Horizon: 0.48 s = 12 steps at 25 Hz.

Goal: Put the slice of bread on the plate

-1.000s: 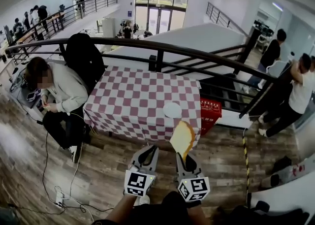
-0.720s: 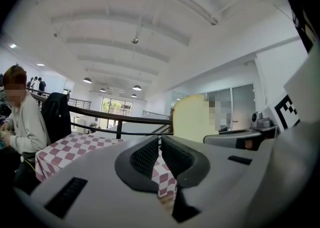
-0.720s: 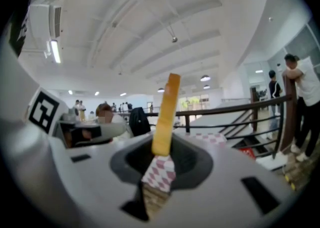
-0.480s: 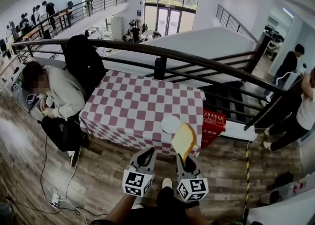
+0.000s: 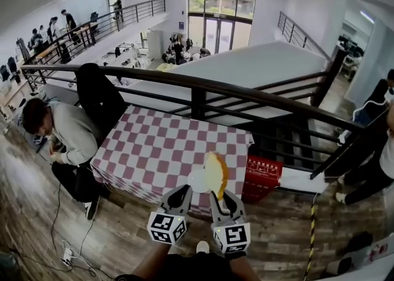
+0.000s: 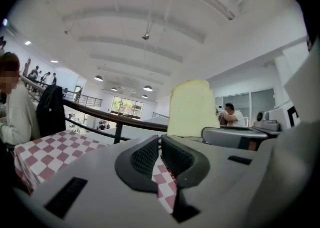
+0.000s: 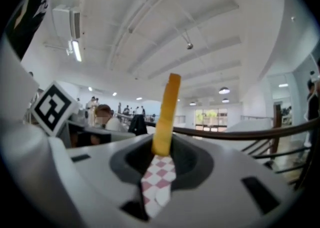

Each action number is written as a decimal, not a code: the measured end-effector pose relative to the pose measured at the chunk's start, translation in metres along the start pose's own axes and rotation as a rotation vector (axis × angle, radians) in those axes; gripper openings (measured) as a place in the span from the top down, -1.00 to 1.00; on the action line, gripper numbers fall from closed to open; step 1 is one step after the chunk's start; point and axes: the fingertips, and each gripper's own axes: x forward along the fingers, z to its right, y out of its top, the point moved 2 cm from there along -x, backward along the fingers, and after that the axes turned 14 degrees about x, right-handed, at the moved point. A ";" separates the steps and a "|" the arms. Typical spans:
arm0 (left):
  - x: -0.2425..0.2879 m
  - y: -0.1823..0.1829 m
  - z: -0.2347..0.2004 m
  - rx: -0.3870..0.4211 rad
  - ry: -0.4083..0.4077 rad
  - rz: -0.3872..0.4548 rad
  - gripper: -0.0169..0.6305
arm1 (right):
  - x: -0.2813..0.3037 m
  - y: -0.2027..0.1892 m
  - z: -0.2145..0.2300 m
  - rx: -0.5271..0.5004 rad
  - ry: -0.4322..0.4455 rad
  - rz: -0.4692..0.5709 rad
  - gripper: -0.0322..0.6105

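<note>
In the head view a table (image 5: 160, 150) with a red-and-white checked cloth stands just ahead. A white plate (image 5: 196, 181) lies near its front edge. My right gripper (image 5: 220, 201) is shut on the lower edge of a slice of bread (image 5: 216, 173), which stands upright and covers the plate's right side from this view. The right gripper view shows the bread (image 7: 167, 114) edge-on, pinched in the right gripper (image 7: 162, 153). My left gripper (image 5: 179, 198) hangs beside it, shut and holding nothing (image 6: 160, 139). From the left gripper view the bread (image 6: 192, 107) shows its pale face.
A person (image 5: 61, 132) sits at the table's left end, a black jacket (image 5: 98, 92) hanging on the dark railing (image 5: 246, 95) behind. A red crate (image 5: 261, 175) stands by the table's right corner. Cables and a power strip (image 5: 68, 252) lie on the wooden floor at left.
Both grippers have moved toward the table, the bread still gripped. The plate, earlier up and left of the bread, now sits right behind it in the head view.
</note>
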 end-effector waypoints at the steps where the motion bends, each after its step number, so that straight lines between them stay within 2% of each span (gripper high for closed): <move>1: 0.005 -0.006 -0.004 -0.021 0.025 -0.018 0.83 | 0.002 -0.001 0.008 0.013 0.003 -0.003 0.60; 5: 0.017 -0.018 -0.012 -0.033 0.091 -0.070 0.83 | 0.005 -0.008 0.038 0.074 -0.003 -0.020 0.60; 9: 0.019 -0.024 -0.004 0.015 0.092 -0.091 0.83 | 0.012 -0.021 0.051 0.131 -0.003 -0.031 0.60; 12: 0.021 -0.039 -0.009 0.000 0.100 -0.126 0.83 | 0.023 -0.035 0.054 0.153 0.003 -0.064 0.60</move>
